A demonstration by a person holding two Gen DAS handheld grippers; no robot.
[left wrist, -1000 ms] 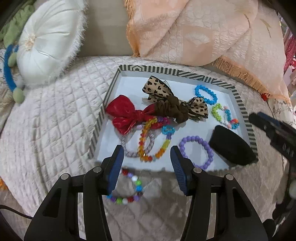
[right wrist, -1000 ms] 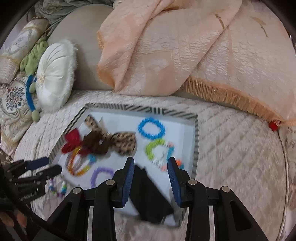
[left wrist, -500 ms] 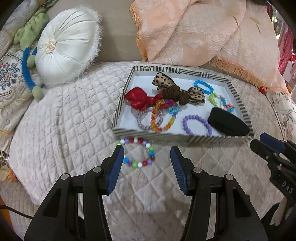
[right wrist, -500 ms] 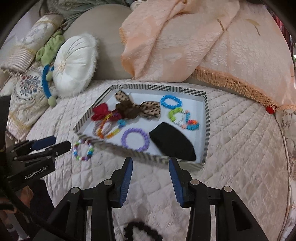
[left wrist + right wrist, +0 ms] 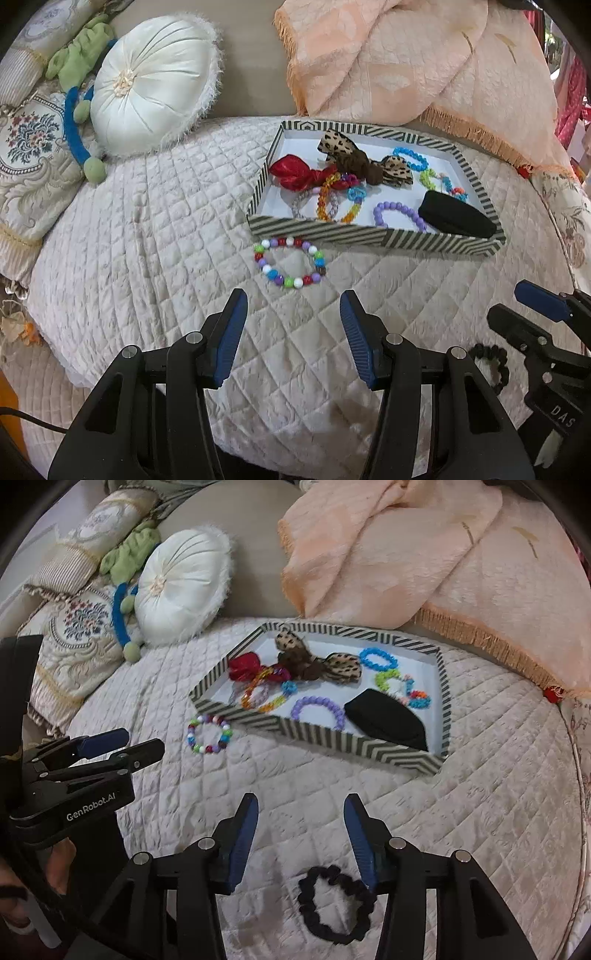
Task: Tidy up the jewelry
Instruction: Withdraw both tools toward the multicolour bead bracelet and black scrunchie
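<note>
Striped tray (image 5: 373, 236) edge touches multicolour bracelet (image 5: 290, 263); quilt (image 5: 155, 236) around it.

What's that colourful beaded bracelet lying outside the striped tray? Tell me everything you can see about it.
The beaded bracelet is a closed ring of round, glossy beads, plastic by the look: white, purple, red, green and blue. It lies flat on the quilted cover, just in front of the striped tray. Whether it touches the tray is unclear. Nothing holds it.

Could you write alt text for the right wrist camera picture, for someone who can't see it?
The open right gripper hovers over a quilted bedspread, just above a black scrunchie. Beyond sits a striped tray of bracelets and bows, a multicolored beaded bracelet lying outside it. The left gripper enters at left.
</note>
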